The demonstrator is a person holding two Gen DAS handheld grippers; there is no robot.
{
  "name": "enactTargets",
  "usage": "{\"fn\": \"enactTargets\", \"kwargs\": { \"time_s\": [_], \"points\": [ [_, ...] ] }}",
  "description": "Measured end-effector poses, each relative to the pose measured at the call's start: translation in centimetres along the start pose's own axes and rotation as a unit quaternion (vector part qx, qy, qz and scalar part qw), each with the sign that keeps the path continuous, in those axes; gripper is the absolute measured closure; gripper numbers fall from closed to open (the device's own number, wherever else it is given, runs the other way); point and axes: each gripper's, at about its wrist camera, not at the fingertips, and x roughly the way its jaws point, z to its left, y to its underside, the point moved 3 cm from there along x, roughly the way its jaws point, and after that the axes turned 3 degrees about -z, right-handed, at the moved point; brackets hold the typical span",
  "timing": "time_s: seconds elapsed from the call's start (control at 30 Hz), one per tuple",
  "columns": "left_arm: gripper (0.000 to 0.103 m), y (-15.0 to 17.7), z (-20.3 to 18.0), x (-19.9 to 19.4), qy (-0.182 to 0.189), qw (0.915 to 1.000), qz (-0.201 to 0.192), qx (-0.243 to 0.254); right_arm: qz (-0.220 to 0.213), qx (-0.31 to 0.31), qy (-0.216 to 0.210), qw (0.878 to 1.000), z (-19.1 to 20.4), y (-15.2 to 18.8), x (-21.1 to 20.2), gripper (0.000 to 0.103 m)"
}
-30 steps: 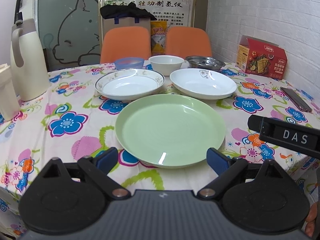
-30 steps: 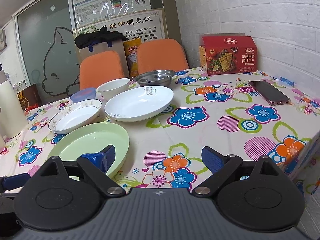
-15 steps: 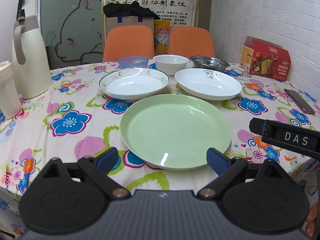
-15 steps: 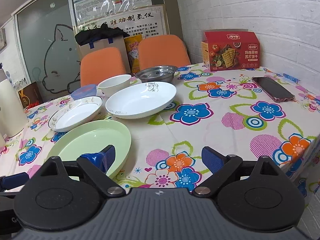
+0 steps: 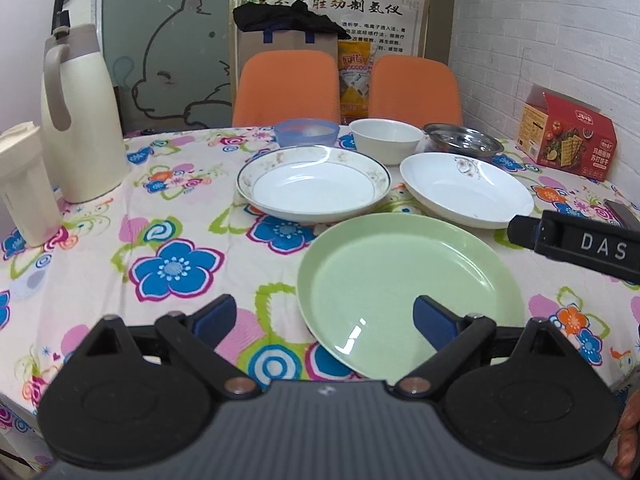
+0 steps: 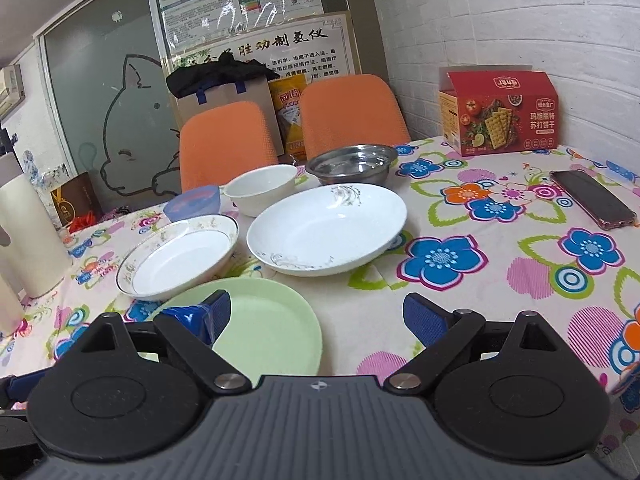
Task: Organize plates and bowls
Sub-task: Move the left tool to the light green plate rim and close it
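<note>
Both the left gripper (image 5: 323, 314) and the right gripper (image 6: 316, 312) hang spread wide and empty above the near table edge, the green plate (image 5: 408, 296) just ahead. Nothing seems stacked; probably approach. Next, a jaw must slip under its rim.

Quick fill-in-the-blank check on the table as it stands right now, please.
1. The plate nearest both grippers is coloured ____.
2. Behind the plates stand three bowls: blue plastic bowl, white bowl and one made of ____.
3. The phone lies near the red cracker ____.
4. Both grippers' jaws are ____.

Missing: green; metal; box; open
</note>
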Motion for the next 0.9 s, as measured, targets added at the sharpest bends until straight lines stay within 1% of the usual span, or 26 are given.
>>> {"fn": "enactTargets", "kwargs": {
  "time_s": [0.13, 0.33, 0.5, 0.57, 0.67, 0.9],
  "points": [
    [0.008, -0.9, 1.4, 0.5, -0.008, 0.9999, -0.001, -0.007, -0.015, 0.022, -0.016, 1.000, 1.0, -0.8, 0.9, 0.022],
    [0.008, -1.1, 3.3, 0.8, -0.027, 0.9995, 0.002, -0.015, 0.010, 0.011, -0.024, 1.000, 2.9, -0.9, 3.0, 0.022],
    [0.009, -0.7, 3.9, 1.0, -0.036, 0.9988, 0.003, -0.033, 0.023, -0.010, -0.039, 0.999, 3.7, -0.1, 3.0, 0.022],
    [0.008, -0.4, 3.7, 1.3, -0.032, 0.9988, 0.008, -0.037, 0.027, -0.018, -0.038, 0.999, 3.4, 0.3, 2.7, 0.022],
    [0.008, 0.0, 3.0, 1.4, -0.026, 0.9989, 0.013, -0.037, 0.028, -0.020, -0.023, 0.999, 2.1, 0.6, 2.0, 0.022],
    [0.009, 0.5, 0.6, 0.1, -0.008, 0.9996, 0.006, -0.027, 0.012, 0.015, 0.012, 1.000, -2.4, 0.7, -0.3, 0.022]
  ]
}}
